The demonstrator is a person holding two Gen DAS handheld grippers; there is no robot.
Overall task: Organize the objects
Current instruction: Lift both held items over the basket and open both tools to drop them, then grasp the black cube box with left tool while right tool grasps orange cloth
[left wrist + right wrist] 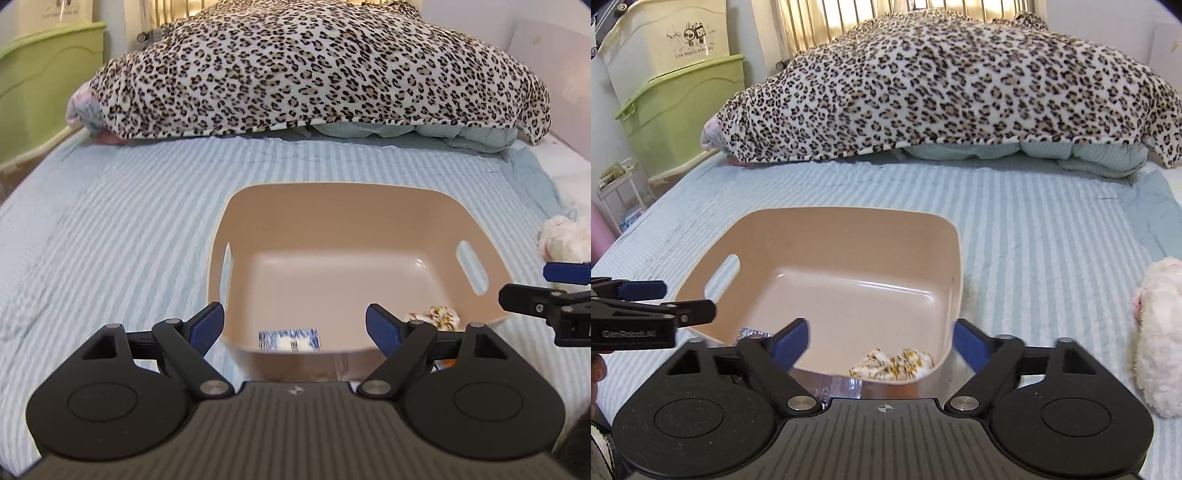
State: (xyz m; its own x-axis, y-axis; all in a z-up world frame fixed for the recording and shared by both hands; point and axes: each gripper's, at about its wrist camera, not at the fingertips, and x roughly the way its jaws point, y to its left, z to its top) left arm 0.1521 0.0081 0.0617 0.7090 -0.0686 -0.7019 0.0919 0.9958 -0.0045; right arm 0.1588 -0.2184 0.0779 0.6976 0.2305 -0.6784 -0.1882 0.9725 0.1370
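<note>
Beige plastic bin (347, 221) sat on the bed (110, 221), on the blue-striped cover, handle slots cut in both side walls. Inside, against the near wall: a small floral cloth (892, 363) toward the right corner, a blue-and-white packet (289, 339) left of it. Left hand-held gripper (294, 326) hovered at the bin's near rim, jaws spread wide, nothing held. Right hand-held gripper (881, 345) hung alongside, likewise wide open and empty. White plush toy (1158, 339) lay right of the bin, apart. Leopard-print blanket (314, 66) heaped at the bed's far end.
</note>
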